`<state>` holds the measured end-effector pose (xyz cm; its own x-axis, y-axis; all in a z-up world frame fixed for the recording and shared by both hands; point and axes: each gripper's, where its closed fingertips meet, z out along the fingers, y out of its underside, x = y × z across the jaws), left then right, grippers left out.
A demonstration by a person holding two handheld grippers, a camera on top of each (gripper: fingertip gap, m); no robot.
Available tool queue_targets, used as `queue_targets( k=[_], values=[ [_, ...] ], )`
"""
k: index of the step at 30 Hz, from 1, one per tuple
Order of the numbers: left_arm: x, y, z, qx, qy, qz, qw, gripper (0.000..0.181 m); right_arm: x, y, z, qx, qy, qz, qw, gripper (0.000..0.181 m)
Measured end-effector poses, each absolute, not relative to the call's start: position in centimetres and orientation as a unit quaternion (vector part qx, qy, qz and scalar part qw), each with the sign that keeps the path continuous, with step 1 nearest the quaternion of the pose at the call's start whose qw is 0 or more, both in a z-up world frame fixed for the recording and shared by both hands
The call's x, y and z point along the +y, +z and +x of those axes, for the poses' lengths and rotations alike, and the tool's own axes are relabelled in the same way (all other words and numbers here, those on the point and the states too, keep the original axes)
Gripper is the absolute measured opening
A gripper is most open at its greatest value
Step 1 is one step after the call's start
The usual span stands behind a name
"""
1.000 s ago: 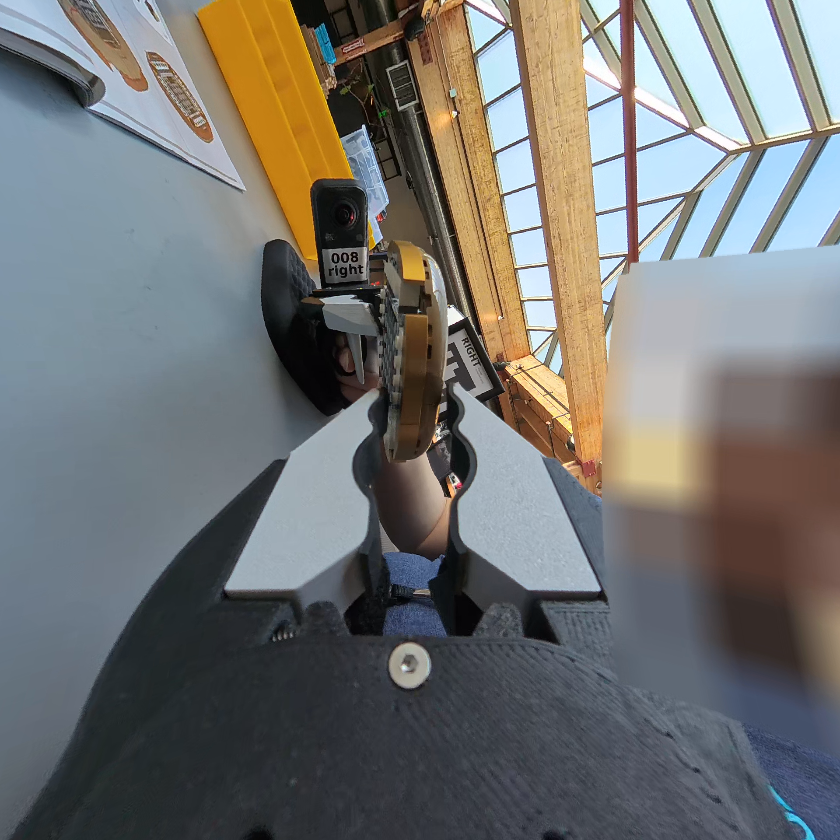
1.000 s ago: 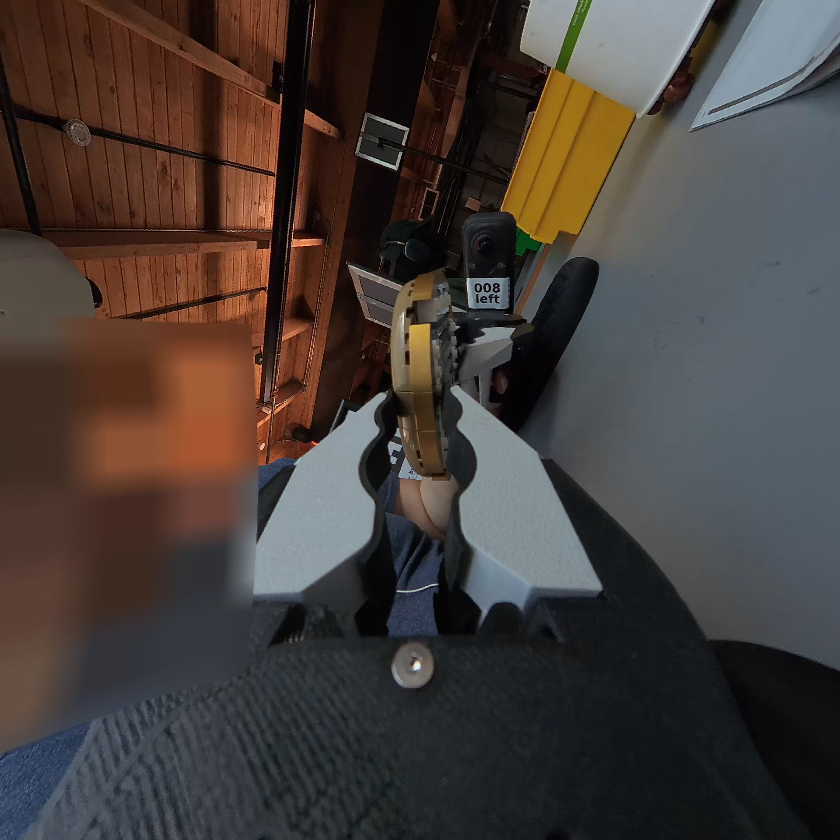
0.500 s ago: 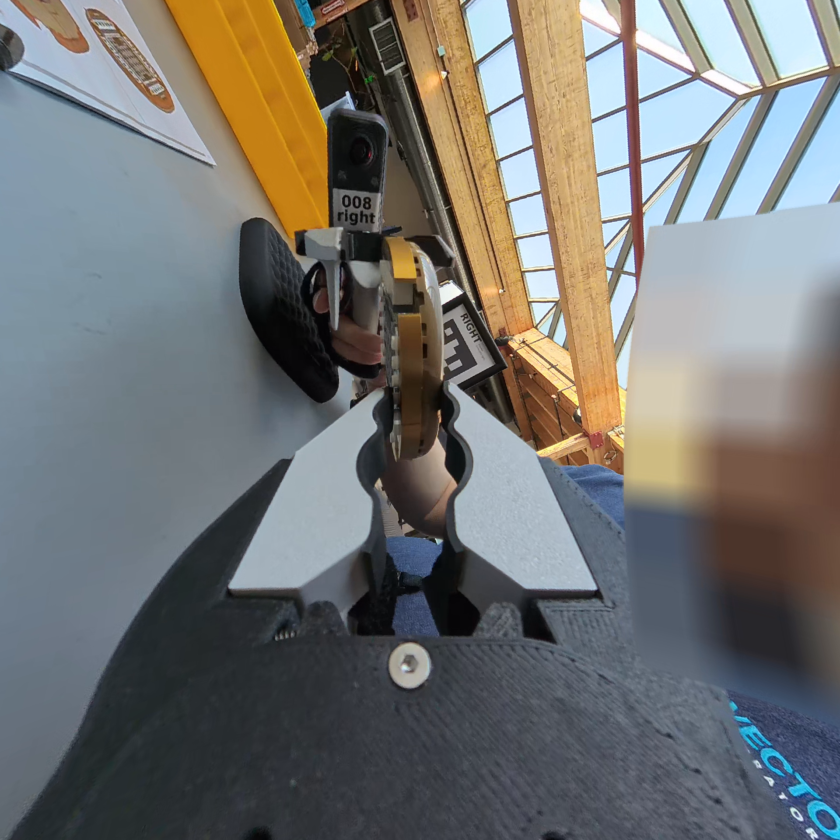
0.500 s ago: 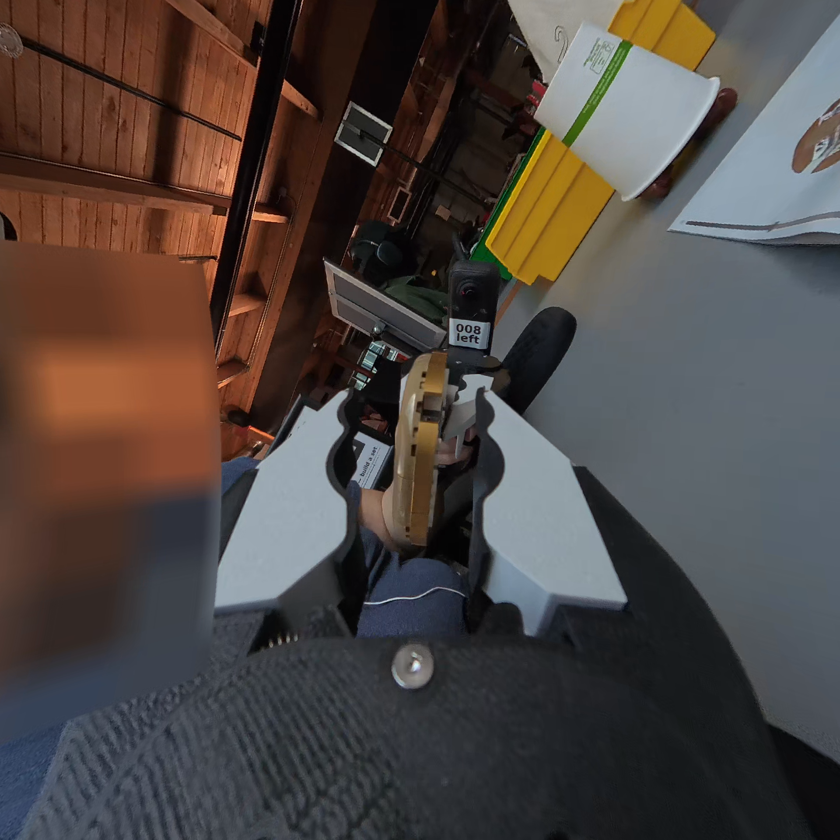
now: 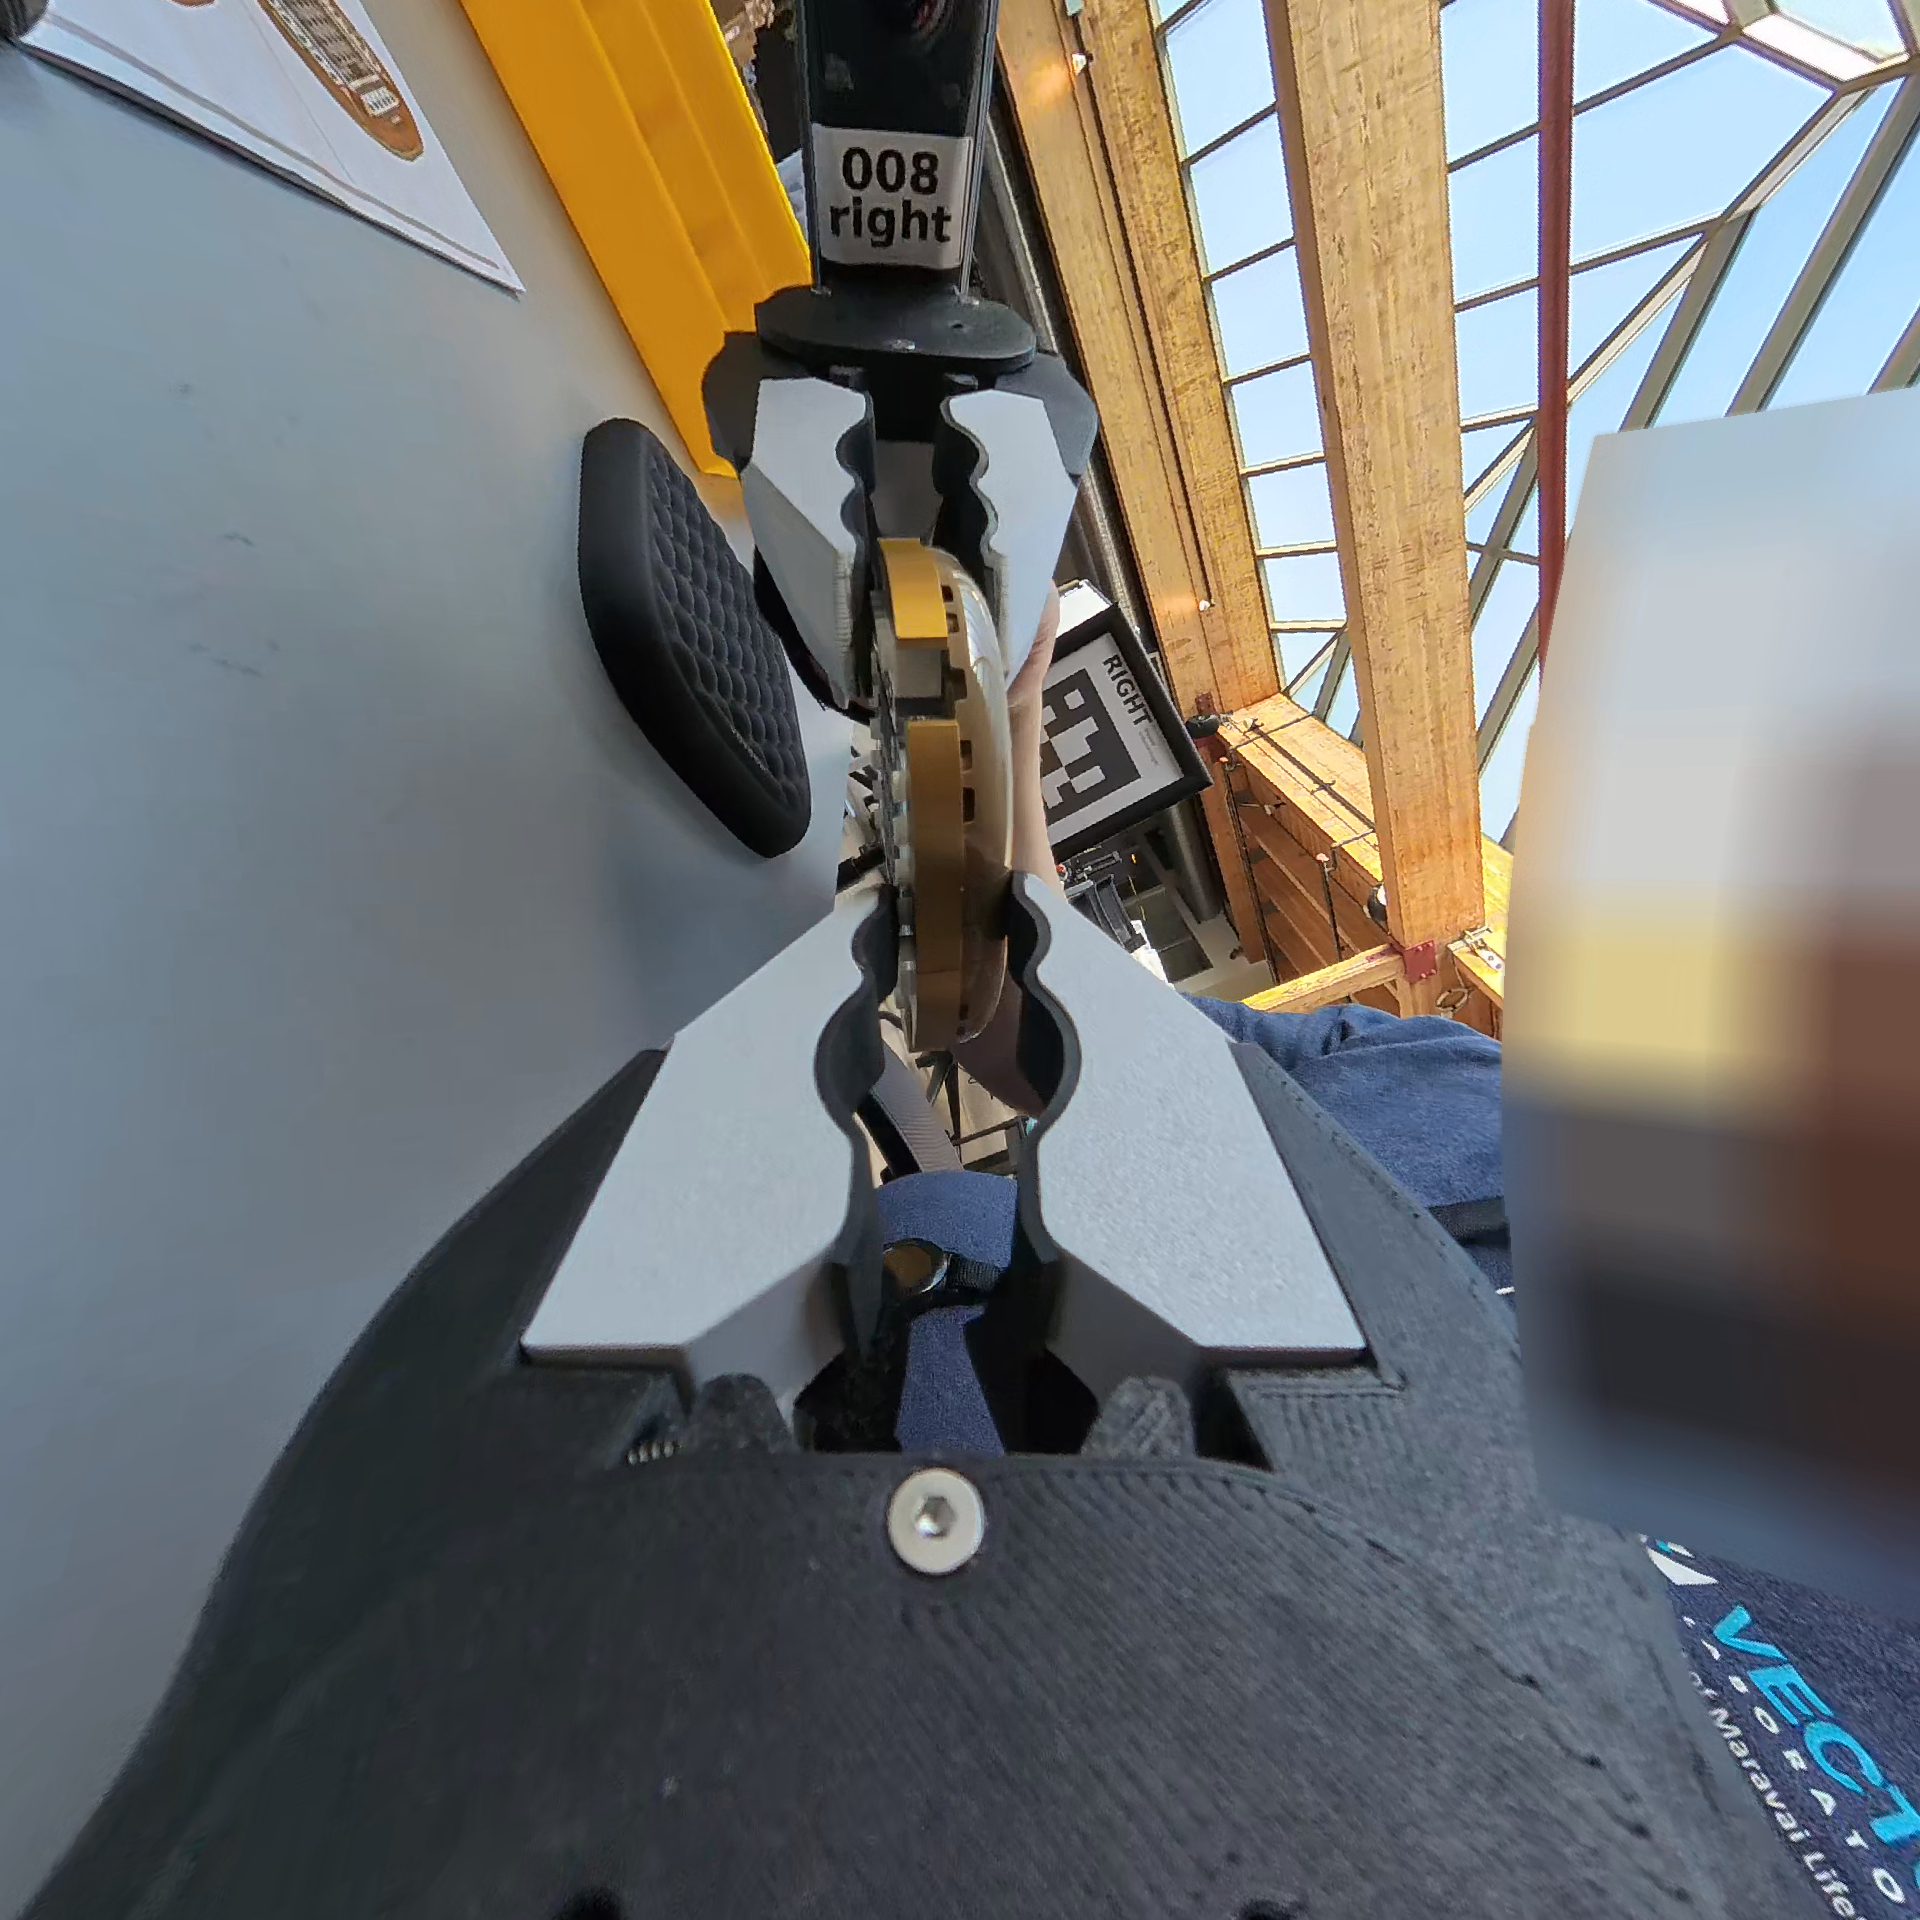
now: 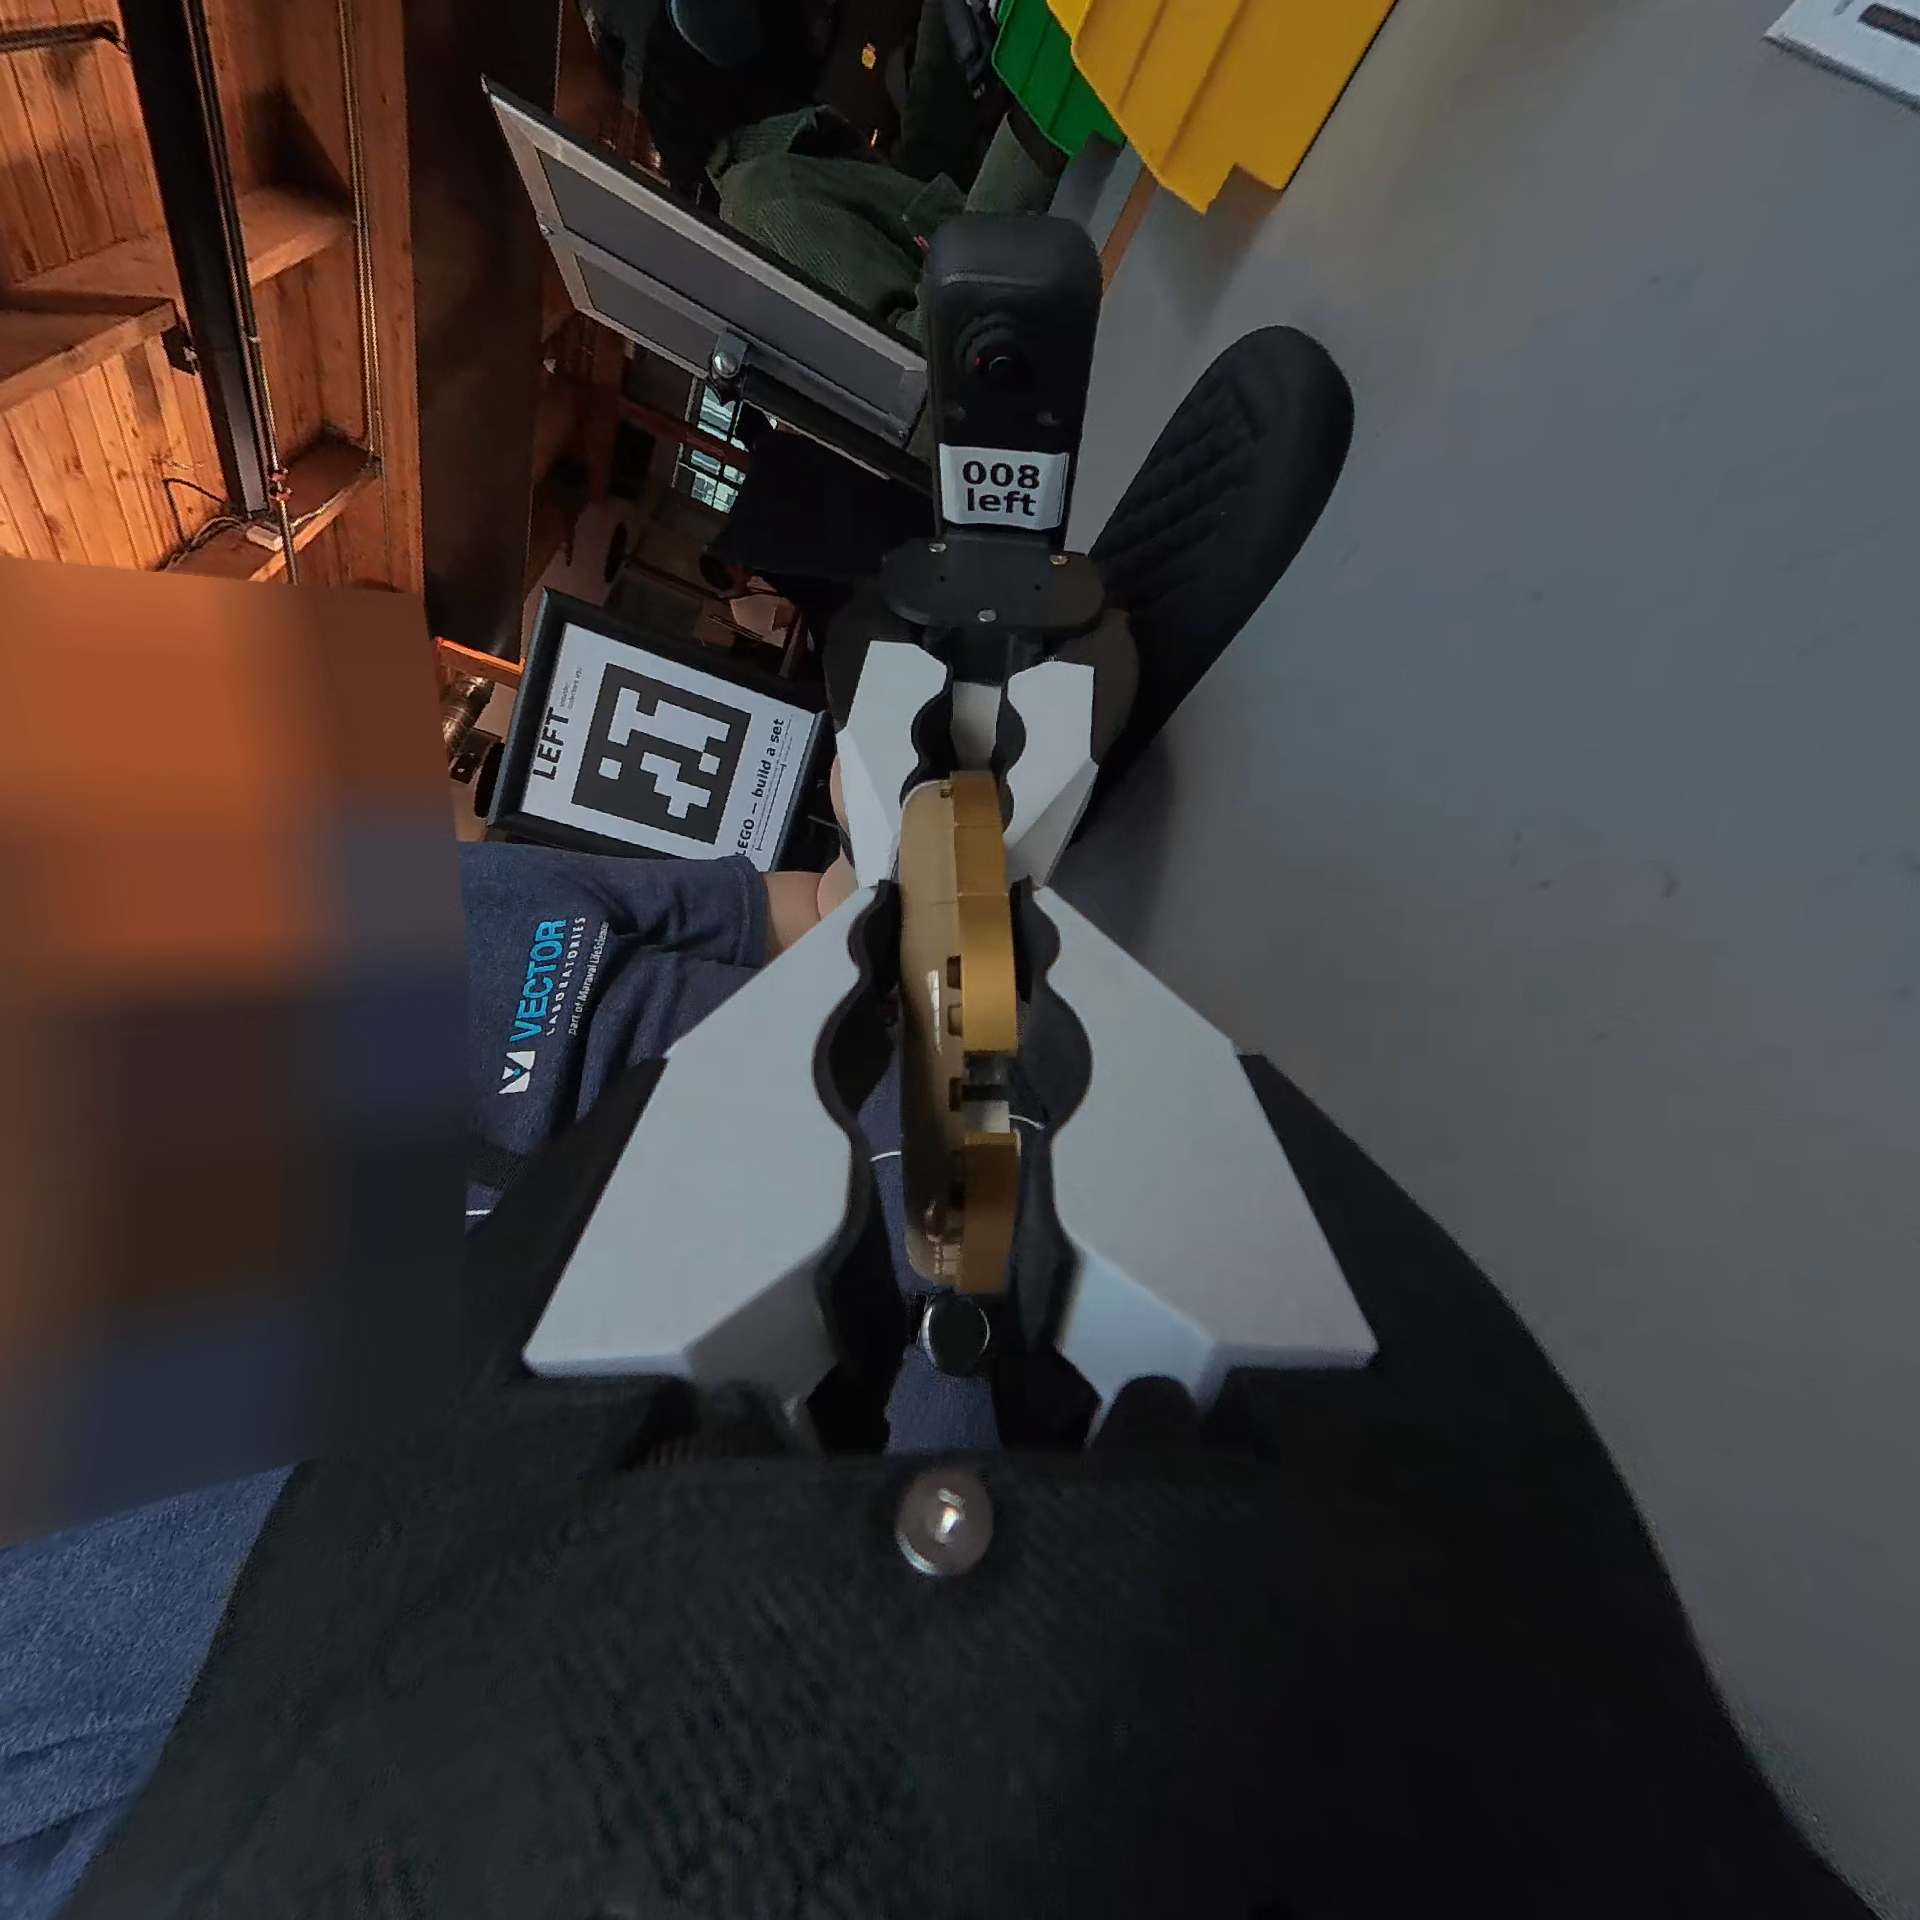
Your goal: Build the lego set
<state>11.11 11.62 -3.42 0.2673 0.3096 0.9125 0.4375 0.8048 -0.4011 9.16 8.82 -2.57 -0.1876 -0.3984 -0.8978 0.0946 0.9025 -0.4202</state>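
Left wrist view showed one grey desk [image 5: 260, 727] filling the left side, with one yellow bin [image 5: 644, 197] along its far edge and one open instruction booklet [image 5: 270, 135] at the far left corner. One person in a dark blue shirt [image 5: 1382, 1081] sat at the right, the head hidden by a mosaic patch. One black textured pad [image 5: 691, 634] lay against the desk, just left of the grippers.

Two grippers met nose to nose over a single gold-and-grey lego assembly [image 5: 940, 790], a flat rounded piece held on edge above the person's lap, off the desk. The left gripper [image 5: 945, 935] had its two fingers [image 5: 727, 1143] clamped on the near end of the assembly. The right gripper [image 5: 920, 592], coming from the far side, had its two fingers closed around the far end; whether both pads pressed the piece was hard to tell there.

Right wrist view showed the same assembly [image 6: 956, 997] reaching deep between the right gripper [image 6: 951, 914], gripped at its fingertips, with the left gripper [image 6: 951, 821] holding the far end. One framed marker card [image 6: 665, 748] stood at the left behind it, one green bin [image 6: 1049, 73] beside the yellow one.
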Motion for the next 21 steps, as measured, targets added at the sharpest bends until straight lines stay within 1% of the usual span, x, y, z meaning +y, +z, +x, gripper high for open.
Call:
queue_targets(
  k=[1,5,9,11,12,14,15,17,18,19,20,21],
  values=[
    [11.7,-3.5,11.1,-0.603,-0.045,-0.309,0.734,0.019,8.8,-2.6,9.1,0.744,-0.199,-0.102,0.629,0.02],
    [11.3,-3.1,10.9,-0.599,-0.043,-0.297,0.743,0.019,8.2,-2.1,8.9,0.728,-0.237,-0.099,0.635,0.037],
    [10.0,-2.2,11.3,-0.589,-0.032,-0.27,0.761,0.019,8.9,-0.5,7.9,0.729,-0.34,-0.14,0.577,0.053],
    [8.8,-1.6,11.6,-0.586,-0.012,-0.25,0.771,0.018,9.1,-0.2,7.0,0.73,-0.419,-0.134,0.524,0.069],
    [8.2,-1.4,11.8,-0.585,0.002,-0.242,0.775,0.019,9.2,-0.2,6.9,0.72,-0.453,-0.126,0.51,0.072],
    [7.4,-0.8,12.0,-0.576,0.031,-0.233,0.783,0.018,9.9,-0.7,7.6,0.697,-0.48,-0.101,0.523,0.077],
    [7.2,-0.5,11.9,-0.572,0.04,-0.23,0.786,0.019,10.0,-1.2,8.0,0.694,-0.471,-0.074,0.54,0.075],
    [7.2,-0.3,11.5,-0.569,0.05,-0.227,0.789,0.019,10.0,-2.0,8.8,0.68,-0.45,-0.028,0.579,0.065],
    [7.3,-0.3,11.2,-0.569,0.052,-0.226,0.789,0.018,10.1,-2.0,9.2,0.666,-0.438,-0.016,0.604,0.052],
    [7.4,-0.2,11.0,-0.568,0.054,-0.225,0.789,0.019,10.4,-1.9,9.6,0.652,-0.423,-0.014,0.629,0.026],
    [7.5,-0.2,10.9,-0.568,0.056,-0.223,0.79,0.019,10.5,-1.7,9.7,0.64,-0.414,-0.01,0.648,0.02],
    [7.5,-0.3,10.8,-0.57,0.059,-0.219,0.789,0.019,10.3,-1.8,9.5,0.633,-0.417,0.0,0.652,0.019]
  ],
)
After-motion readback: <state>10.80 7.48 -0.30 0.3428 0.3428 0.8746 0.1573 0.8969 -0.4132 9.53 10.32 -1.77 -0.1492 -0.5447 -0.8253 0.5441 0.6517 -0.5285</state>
